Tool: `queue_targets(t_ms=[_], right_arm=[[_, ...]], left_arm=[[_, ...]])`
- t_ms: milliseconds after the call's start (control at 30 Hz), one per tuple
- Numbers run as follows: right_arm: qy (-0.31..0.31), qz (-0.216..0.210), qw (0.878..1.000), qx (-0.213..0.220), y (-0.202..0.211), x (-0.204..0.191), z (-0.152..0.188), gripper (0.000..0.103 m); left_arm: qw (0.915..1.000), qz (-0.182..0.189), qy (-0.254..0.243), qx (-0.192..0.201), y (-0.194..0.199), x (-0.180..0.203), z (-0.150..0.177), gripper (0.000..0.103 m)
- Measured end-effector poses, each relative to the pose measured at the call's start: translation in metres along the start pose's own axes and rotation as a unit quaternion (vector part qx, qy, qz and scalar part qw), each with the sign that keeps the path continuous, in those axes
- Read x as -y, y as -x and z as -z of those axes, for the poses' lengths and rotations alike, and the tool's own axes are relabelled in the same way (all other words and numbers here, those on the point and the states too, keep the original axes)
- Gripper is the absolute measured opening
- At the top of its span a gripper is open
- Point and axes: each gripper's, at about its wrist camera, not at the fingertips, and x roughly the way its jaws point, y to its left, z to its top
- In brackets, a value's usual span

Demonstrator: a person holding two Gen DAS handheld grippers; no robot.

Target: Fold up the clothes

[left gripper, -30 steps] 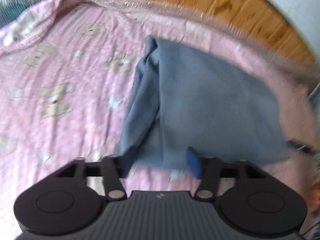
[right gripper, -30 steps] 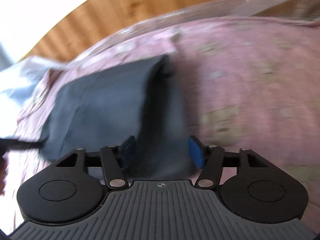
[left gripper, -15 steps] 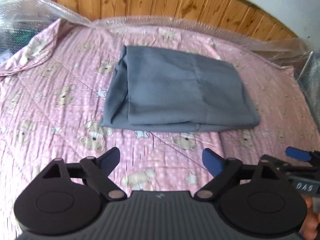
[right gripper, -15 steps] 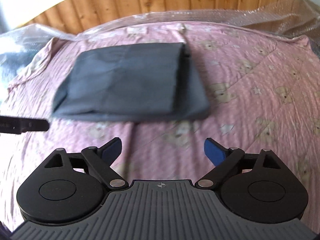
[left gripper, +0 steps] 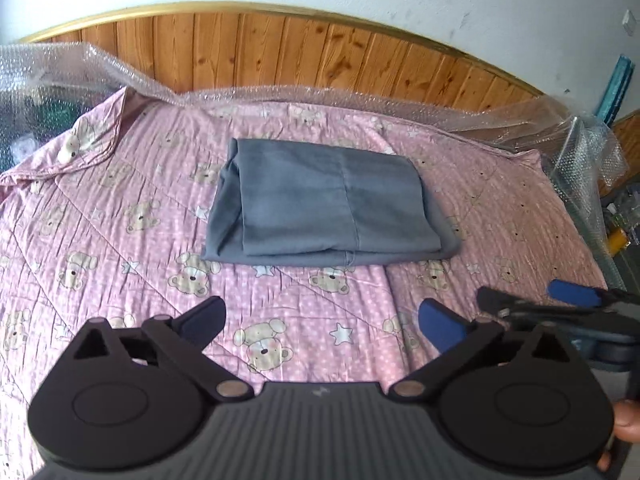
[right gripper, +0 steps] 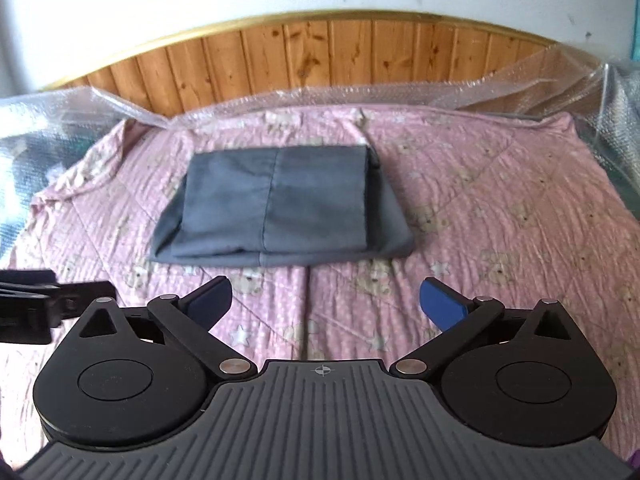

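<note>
Grey folded garment (left gripper: 328, 208) lies flat mid-bed on the pink quilt (left gripper: 120, 240), nearer the headboard (left gripper: 280, 52). Left gripper (left gripper: 322, 320) and right gripper (right gripper: 324, 300) have just spread their jaws wide, nothing between them. Only the left view shows a thumb (left gripper: 628, 426).

Folded grey garment (right gripper: 280, 204) flat on pink bear-print quilt (right gripper: 500, 208); right gripper (right gripper: 325, 306) fingers spread, empty
</note>
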Motion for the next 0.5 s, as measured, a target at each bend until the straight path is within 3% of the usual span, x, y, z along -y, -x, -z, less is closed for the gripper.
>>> queue_targets(t_ms=[333,500], right_arm=[[0.037,-0.002,0.999,-0.013,-0.008,-0.007,-0.01,0.101],[0.033,-0.001,0.999,-0.018,-0.013,0.002,-0.016,0.101]], left_arm=[[0.9999,0.003,0.012,-0.01,-0.001,0.009,-0.006,0.103],[1.0,-0.004,0.007,0.005,-0.003,0.022,-0.005,0.103]])
